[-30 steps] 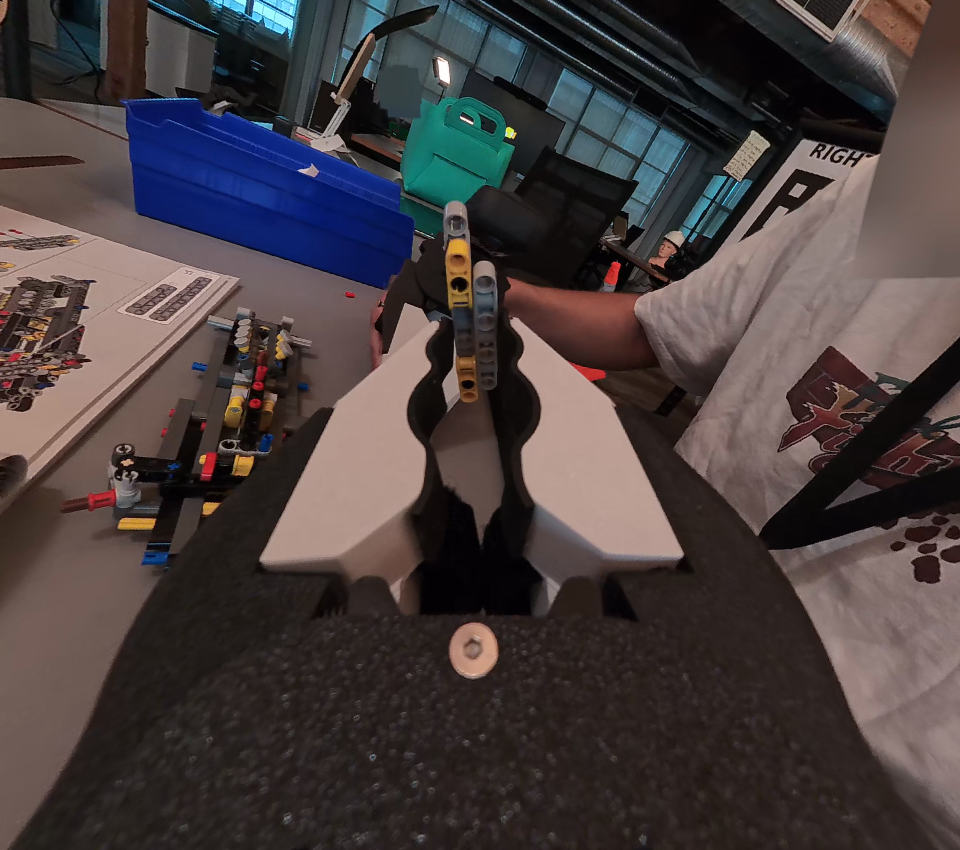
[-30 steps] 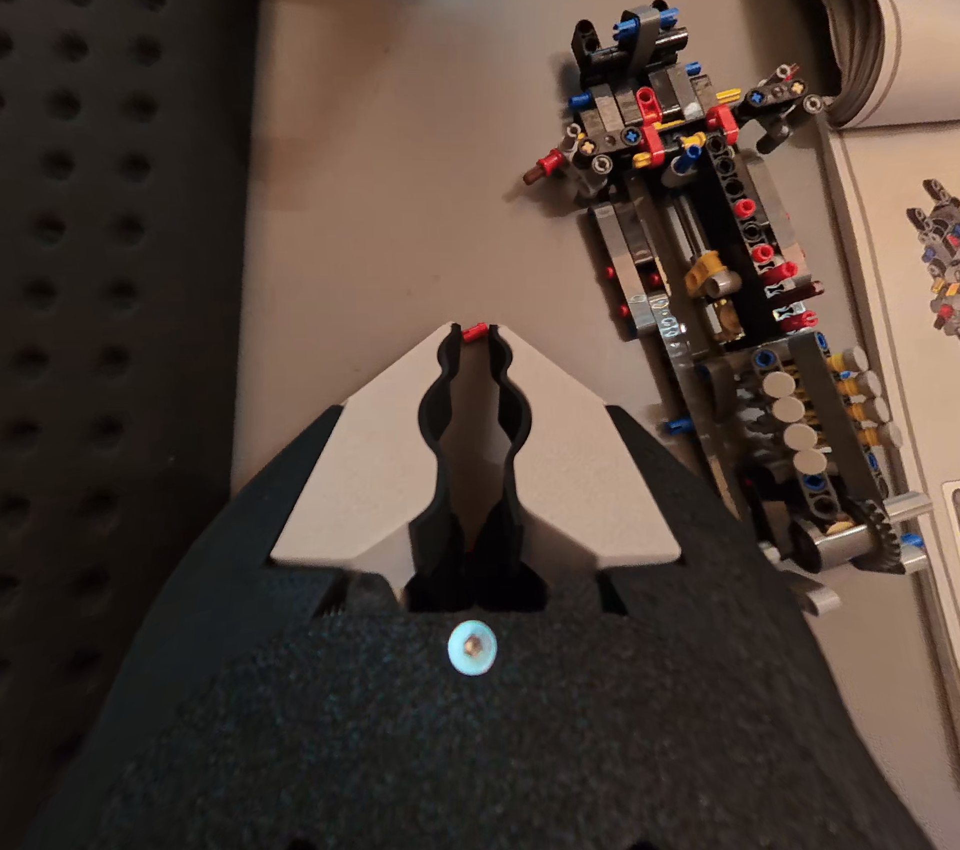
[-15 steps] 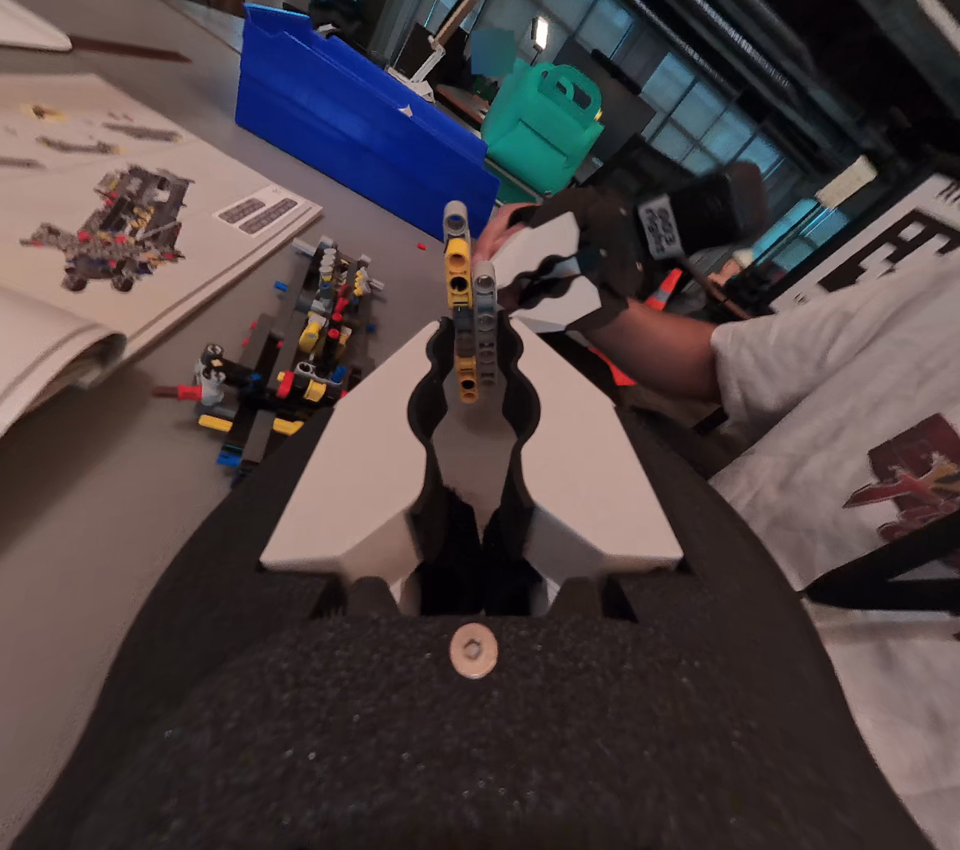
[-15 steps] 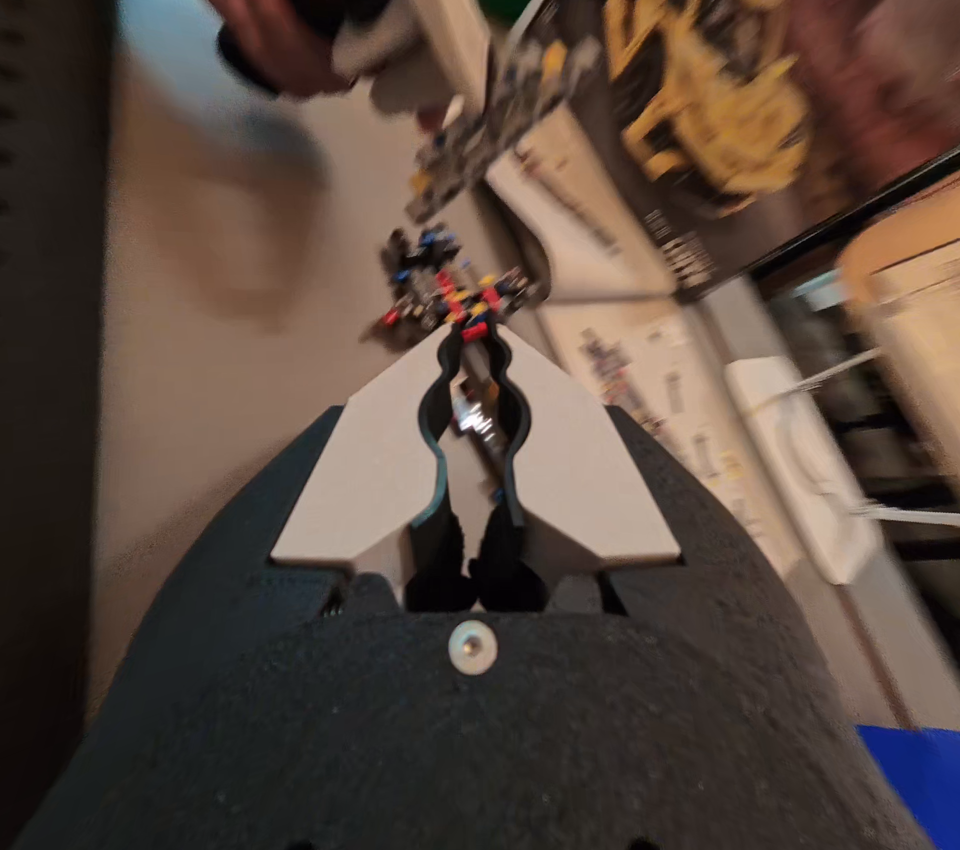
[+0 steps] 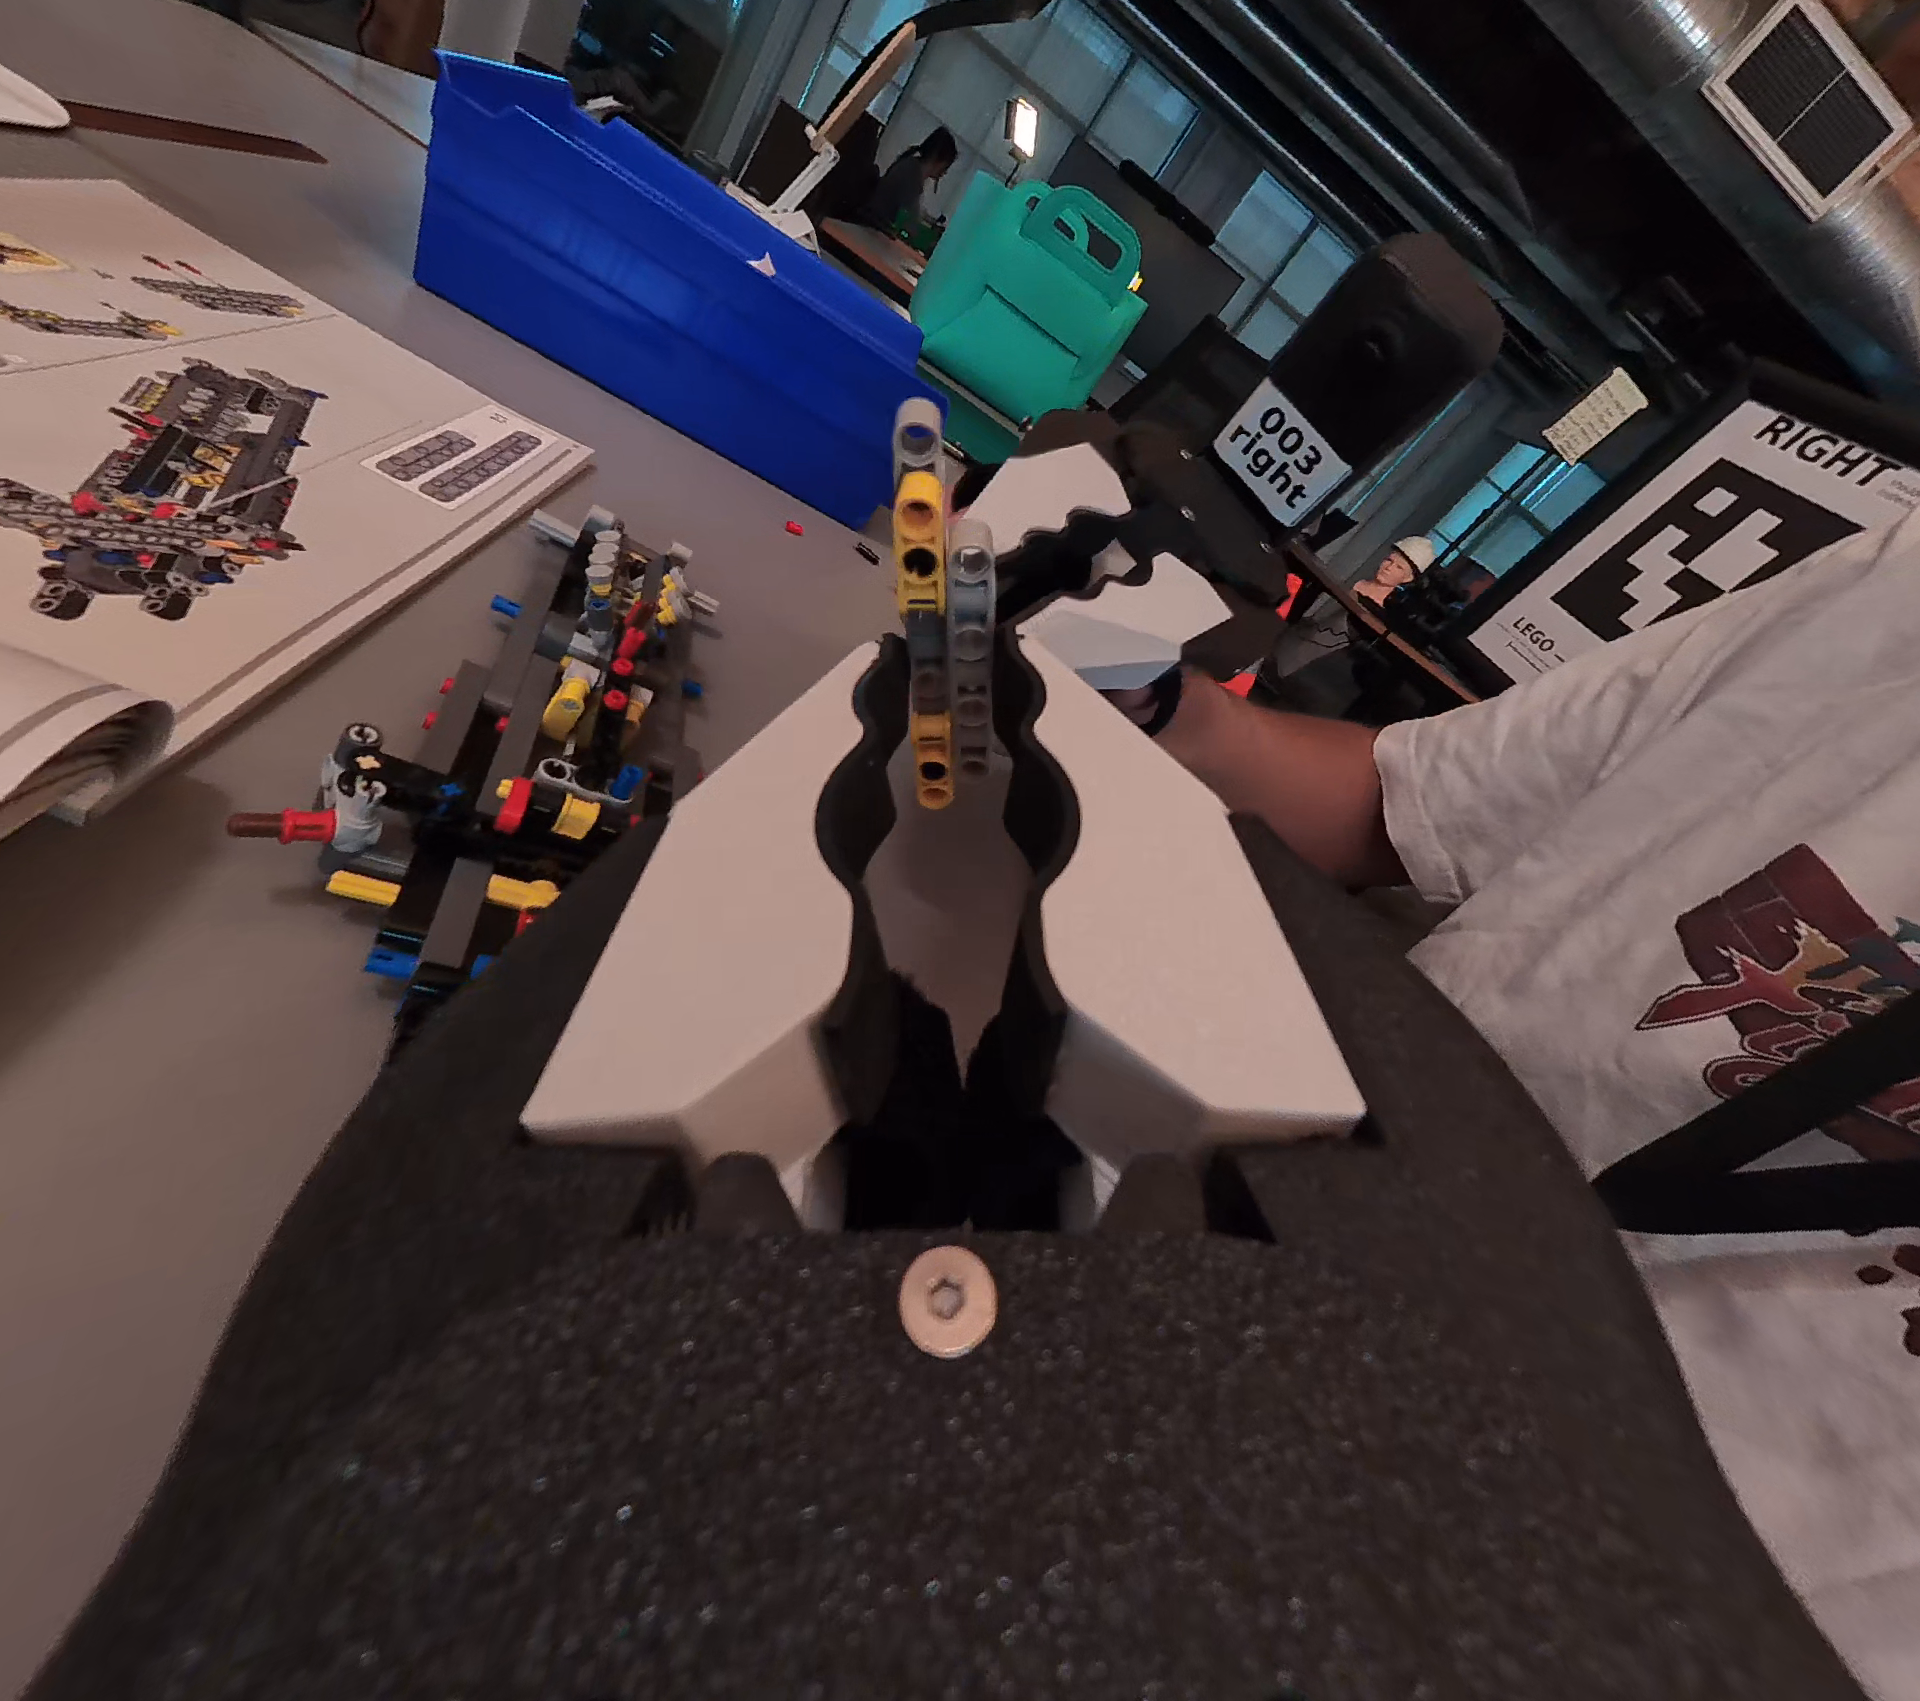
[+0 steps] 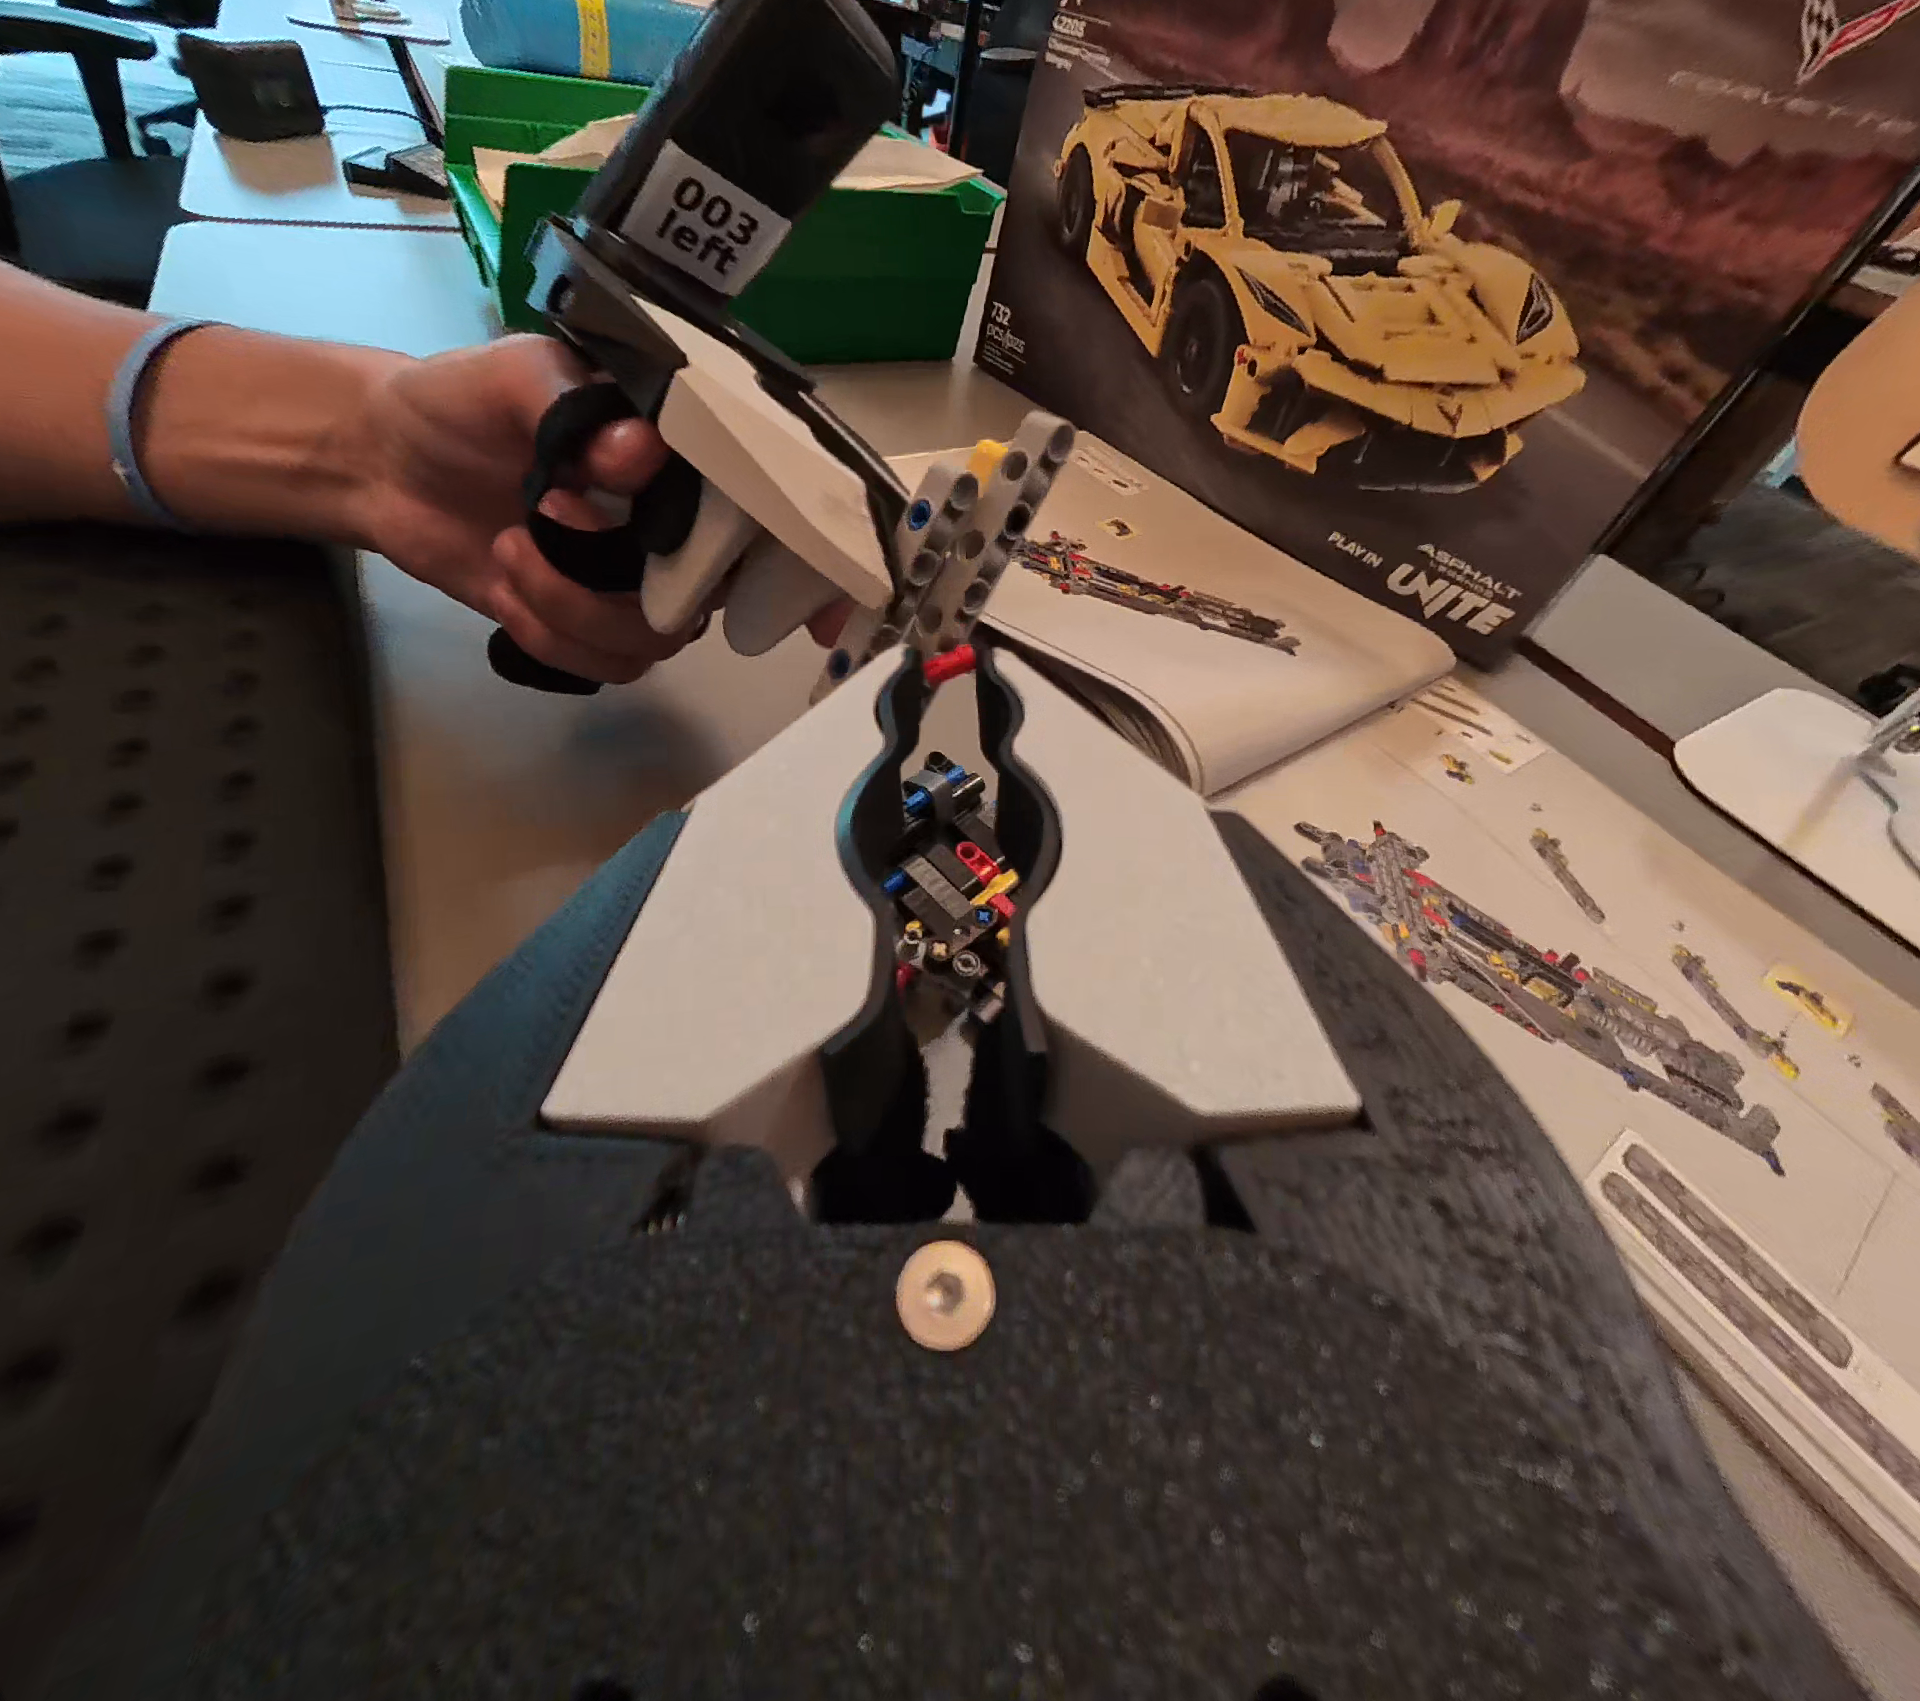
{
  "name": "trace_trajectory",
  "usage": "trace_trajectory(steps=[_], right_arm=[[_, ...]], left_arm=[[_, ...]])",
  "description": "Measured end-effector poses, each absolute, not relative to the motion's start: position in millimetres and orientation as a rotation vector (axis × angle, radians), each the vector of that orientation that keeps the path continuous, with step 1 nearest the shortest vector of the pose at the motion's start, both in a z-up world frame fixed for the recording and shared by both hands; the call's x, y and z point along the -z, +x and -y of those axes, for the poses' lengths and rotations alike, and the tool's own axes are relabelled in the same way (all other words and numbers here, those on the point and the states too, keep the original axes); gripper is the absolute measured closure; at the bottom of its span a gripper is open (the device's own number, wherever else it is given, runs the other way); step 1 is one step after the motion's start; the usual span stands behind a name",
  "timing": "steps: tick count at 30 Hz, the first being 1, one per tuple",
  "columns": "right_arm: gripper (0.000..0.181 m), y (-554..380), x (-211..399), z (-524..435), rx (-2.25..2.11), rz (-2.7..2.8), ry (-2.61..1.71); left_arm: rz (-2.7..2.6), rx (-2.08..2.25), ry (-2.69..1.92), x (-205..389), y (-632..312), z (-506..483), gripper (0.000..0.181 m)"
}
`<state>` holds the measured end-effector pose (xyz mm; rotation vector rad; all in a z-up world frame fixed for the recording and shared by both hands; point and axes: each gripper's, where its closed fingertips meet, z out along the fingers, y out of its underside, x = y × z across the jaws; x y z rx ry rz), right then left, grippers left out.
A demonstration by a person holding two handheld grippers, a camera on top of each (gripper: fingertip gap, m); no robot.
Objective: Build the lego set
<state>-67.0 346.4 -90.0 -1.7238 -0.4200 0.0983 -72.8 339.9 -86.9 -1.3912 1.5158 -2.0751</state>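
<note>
- Left gripper (image 5: pixel 948 695) clamped on beams (image 5: pixel 940 612) — raised upright off the table, probably to expose the holes.
- Right gripper (image 6: pixel 948 666) pinched on a red pin (image 6: pixel 948 665), tip just beside the beams, likely for insertion.
- Chassis (image 5: pixel 520 747) flat on the table (image 5: pixel 156 976) beside the manual (image 5: pixel 260 446) — kept near for reference.

Yellow and grey beams (image 5: pixel 940 612), a red pin (image 6: pixel 948 665), a blue bin (image 5: pixel 644 301), a green bag (image 5: pixel 1029 301), a white shirt (image 5: pixel 1683 820).
</note>
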Motion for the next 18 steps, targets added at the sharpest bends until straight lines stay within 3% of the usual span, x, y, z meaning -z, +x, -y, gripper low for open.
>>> trace_trajectory(steps=[14,18], right_arm=[[0.172,-86.7,82.3,-329.4,-0.916,0.225,-1.665],[0.172,-78.8,86.2,-333.1,-0.858,0.225,-1.681]], left_arm=[[-1.594,2.187,-1.239,74.7,-85.2,-323.7,0.167],[-1.565,2.130,-1.269,76.3,-80.1,-332.2,0.167]])
